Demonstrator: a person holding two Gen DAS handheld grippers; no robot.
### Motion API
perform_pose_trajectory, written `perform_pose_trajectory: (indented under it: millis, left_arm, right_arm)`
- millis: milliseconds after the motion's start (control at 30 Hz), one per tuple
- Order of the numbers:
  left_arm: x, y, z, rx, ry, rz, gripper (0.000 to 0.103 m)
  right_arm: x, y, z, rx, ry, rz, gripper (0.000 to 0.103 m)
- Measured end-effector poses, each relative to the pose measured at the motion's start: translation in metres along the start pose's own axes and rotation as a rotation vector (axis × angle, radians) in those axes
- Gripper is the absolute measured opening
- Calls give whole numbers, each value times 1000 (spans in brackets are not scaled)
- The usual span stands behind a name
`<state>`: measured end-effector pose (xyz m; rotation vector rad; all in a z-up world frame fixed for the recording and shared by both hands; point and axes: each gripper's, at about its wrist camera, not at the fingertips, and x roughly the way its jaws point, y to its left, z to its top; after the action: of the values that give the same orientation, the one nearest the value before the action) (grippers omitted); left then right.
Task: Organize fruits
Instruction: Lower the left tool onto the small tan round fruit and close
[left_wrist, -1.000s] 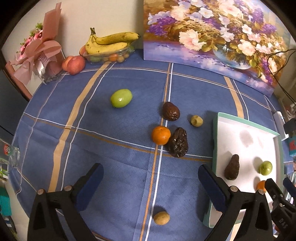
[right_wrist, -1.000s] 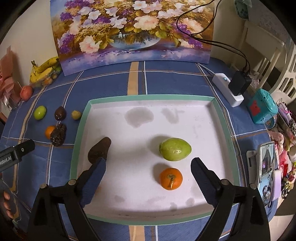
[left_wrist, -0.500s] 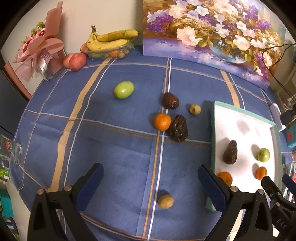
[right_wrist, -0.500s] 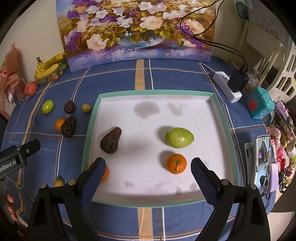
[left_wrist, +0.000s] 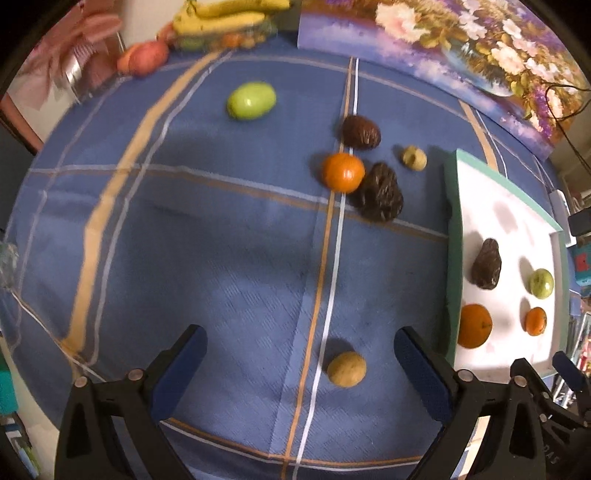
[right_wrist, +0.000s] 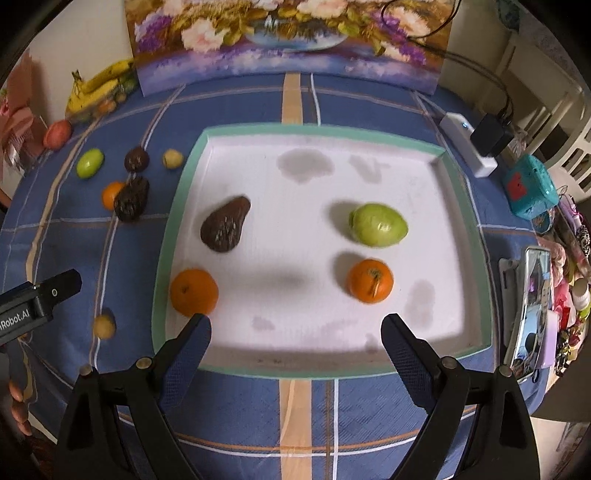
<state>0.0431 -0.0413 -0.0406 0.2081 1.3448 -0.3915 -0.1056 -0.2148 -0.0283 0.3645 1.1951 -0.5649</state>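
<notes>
A white tray with a green rim (right_wrist: 461, 236) (left_wrist: 453, 236) holds a dark avocado (right_wrist: 224, 223), a green fruit (right_wrist: 378, 225) and two oranges (right_wrist: 370, 280) (right_wrist: 194, 291). On the blue cloth left of it lie a green fruit (left_wrist: 252, 100), a dark round fruit (left_wrist: 360, 132), an orange (left_wrist: 342, 172), a dark avocado (left_wrist: 382, 192), a small yellowish fruit (left_wrist: 414, 158) and a tan round fruit (left_wrist: 347, 368). My left gripper (left_wrist: 299, 350) is open above the cloth, the tan fruit between its fingers. My right gripper (right_wrist: 295, 339) is open and empty over the tray's near edge.
Bananas in a dish (left_wrist: 225, 22) and a peach (left_wrist: 147, 59) sit at the back left beside a pink bouquet (left_wrist: 88, 48). A flower painting (right_wrist: 288, 40) leans on the wall. A power strip (right_wrist: 469, 144), a teal box (right_wrist: 532, 184) and a phone (right_wrist: 532, 306) lie right of the tray.
Both grippers have pulled back toward the table's near edge and stay open. A second orange has come into view at the tray's near left corner. The left gripper now frames the tan fruit.
</notes>
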Motion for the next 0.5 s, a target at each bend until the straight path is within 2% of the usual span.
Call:
perform_pose_trajectory:
  millis: [33,100,167,300,500]
  left_arm:
    - [3,0,-2,2,14,-7,99]
    - [7,-2,-5,14,31,-23,85]
    - [10,-6,-8,28,47,-35,80]
    - [15,-13,-14,44,84,-73,54]
    - [20,-24,-22,73,105,-76,39]
  right_arm:
    - [1,1,-1,-4,6,-2,94]
    - [2,2,-2,-6,8,-4,94]
    - [1,2,-2,-3,8,-1,94]
    - [-2,3,-3,1,3,0,94]
    - [-7,2,-3,12,-6,2,94]
